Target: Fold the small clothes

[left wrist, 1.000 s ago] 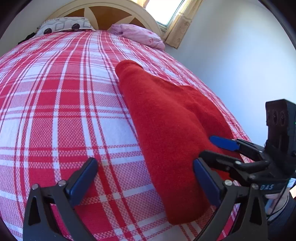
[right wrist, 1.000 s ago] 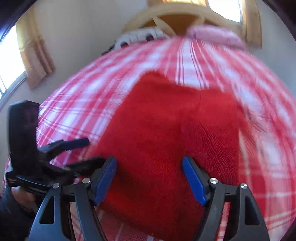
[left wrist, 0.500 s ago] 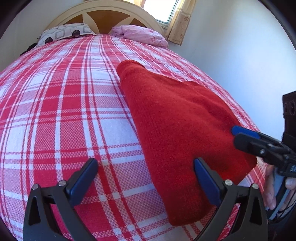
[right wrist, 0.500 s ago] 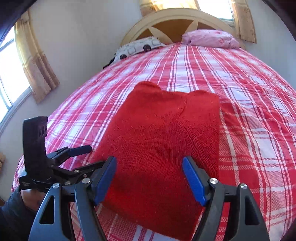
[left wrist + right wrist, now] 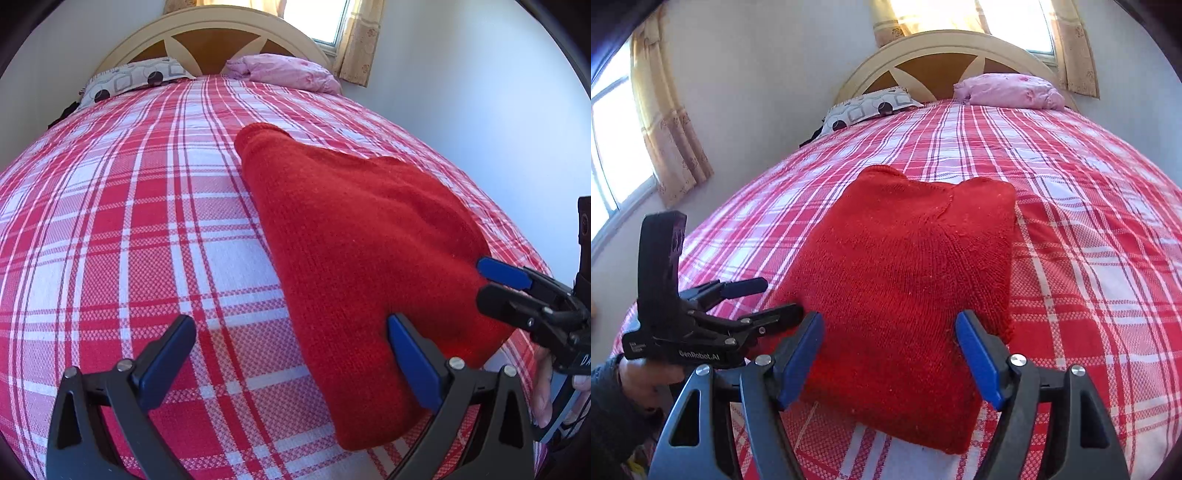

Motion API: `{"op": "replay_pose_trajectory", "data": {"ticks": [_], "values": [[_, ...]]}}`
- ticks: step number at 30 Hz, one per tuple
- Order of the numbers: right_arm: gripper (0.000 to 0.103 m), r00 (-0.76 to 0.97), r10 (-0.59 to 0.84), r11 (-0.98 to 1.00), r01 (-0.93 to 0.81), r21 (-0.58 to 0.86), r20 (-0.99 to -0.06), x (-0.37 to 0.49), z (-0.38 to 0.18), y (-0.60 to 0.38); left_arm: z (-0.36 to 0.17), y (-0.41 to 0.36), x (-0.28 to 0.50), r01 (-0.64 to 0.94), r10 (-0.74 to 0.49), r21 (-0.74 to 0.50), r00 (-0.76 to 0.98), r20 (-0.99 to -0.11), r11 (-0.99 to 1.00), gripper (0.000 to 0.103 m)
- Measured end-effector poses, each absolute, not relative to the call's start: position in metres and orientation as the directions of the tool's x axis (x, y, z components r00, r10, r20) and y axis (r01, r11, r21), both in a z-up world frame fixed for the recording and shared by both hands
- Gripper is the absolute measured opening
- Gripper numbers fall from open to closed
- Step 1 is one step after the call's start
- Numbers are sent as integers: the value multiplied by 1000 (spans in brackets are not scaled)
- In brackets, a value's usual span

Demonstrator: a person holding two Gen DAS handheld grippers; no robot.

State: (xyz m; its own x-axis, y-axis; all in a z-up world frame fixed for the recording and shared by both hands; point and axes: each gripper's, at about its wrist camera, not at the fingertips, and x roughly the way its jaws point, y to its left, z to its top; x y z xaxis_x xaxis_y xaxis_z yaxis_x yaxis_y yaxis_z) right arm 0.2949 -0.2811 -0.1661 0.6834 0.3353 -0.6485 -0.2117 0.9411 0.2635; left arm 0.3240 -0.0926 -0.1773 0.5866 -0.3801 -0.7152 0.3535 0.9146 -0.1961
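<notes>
Both claws stand spread and pinch nothing; the right claw (image 5: 890, 360) hangs over the near end of the red knit (image 5: 905, 280), its blue pads (image 5: 979, 363) wide to either side of the cloth and clear of it; the left claw (image 5: 291, 365) hangs at the knit's left edge, one pad over the cloth, the other over bare bedspread (image 5: 129, 229), neither seeming to press.

The knit lies on the plaid bedspread, already folded to a thick oblong, its narrow end pointing toward the headboard (image 5: 945, 55) and its broad end nearest the claws; it sits well short of the pillows (image 5: 284, 72), nearer the foot of the bed than the headboard.

By its look it is a wool-like sweater: soft, limp, light, several layers deep, with a fuzzy face that should grip the pads well and not slip; nothing fragile, though loose stitches could snag on a pad corner. It will sag and unfold if lifted by one point; judged from here, the sound hold is at the two near corners of the broad end, one claw each, biting through every layer at the folded edge, so the stack travels together toward the headboard for any further fold.
</notes>
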Motion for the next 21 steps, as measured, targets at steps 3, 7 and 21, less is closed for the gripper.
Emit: {"op": "replay_pose_trajectory", "data": {"ticks": [3, 7, 21], "values": [[75, 684, 342, 938, -211, 274, -644, 294, -166, -285, -177, -94, 323, 354, -368, -178, 593, -716, 918, 103], [75, 683, 324, 946, -222, 236, -654, 288, -166, -280, -176, -95, 321, 352, -361, -170, 598, -715, 920, 103], [75, 658, 308, 951, -210, 226, -687, 281, -176, -292, -144, -82, 336, 315, -363, -199, 647, -671, 928, 103]]}}
